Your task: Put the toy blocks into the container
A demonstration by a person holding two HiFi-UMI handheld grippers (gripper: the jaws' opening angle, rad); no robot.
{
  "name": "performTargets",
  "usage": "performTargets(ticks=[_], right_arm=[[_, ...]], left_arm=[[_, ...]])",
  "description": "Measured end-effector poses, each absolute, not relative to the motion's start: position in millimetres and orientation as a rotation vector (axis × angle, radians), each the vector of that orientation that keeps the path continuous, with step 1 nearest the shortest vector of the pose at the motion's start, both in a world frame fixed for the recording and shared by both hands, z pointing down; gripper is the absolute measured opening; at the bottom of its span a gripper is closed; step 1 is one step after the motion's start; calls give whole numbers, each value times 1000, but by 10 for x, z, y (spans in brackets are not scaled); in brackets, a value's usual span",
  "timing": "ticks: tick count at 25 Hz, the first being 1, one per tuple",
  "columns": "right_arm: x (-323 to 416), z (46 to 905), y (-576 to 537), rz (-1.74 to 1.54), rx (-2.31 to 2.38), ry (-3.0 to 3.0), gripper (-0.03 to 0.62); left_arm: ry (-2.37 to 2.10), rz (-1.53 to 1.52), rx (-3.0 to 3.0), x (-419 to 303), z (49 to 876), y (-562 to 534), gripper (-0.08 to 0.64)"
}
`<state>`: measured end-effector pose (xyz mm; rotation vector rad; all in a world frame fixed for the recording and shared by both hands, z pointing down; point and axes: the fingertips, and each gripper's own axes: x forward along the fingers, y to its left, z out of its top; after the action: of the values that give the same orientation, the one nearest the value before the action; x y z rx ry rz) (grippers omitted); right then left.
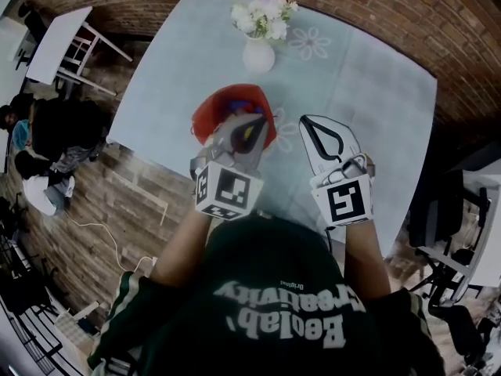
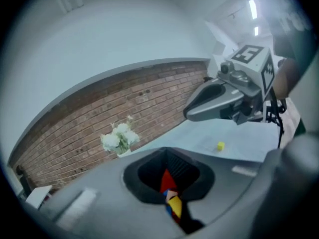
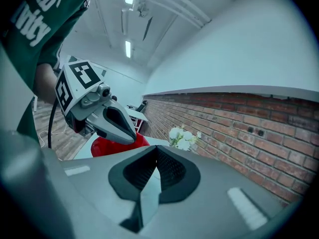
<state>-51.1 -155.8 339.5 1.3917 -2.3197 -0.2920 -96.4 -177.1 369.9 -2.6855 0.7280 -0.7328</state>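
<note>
Several blocks [image 2: 173, 203] lie in the red container [image 1: 210, 110] toward the counter's [image 1: 376, 108] left edge, under the closed, empty left tool [image 1: 249, 128]. One yellow block [image 2: 220, 146] is left on the counter. The right tool [image 1: 317, 125] is likewise closed and empty.

dark green shirt [image 1: 282, 319]: pale print, upside down in head view, roughly "creativity" over something like "eeolab"; smaller line unreadable. left cube [image 1: 227, 193], right cube [image 1: 344, 200]: square black-white markers, no letters.
</note>
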Motion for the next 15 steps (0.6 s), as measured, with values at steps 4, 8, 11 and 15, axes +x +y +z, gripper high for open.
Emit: performTargets(ticks=[4,8,11,15], right_arm=[[-197,3392,-1380,-272,1465,-2262,6],[119,3391,-1160,-250,1542,-2197,6],[372,3383,-960,-235,1604,-2143,6],[729,3418,-676,-188,1686,-2062,6]], left_arm=[[622,-716,-2700,-614,3704,-1608,2],[512,-704,-2707,-262,3730,-1422,2],[426,-687,-2717,13,3745,-1236,2],[307,-663,-2728,402,3779,-942,2]])
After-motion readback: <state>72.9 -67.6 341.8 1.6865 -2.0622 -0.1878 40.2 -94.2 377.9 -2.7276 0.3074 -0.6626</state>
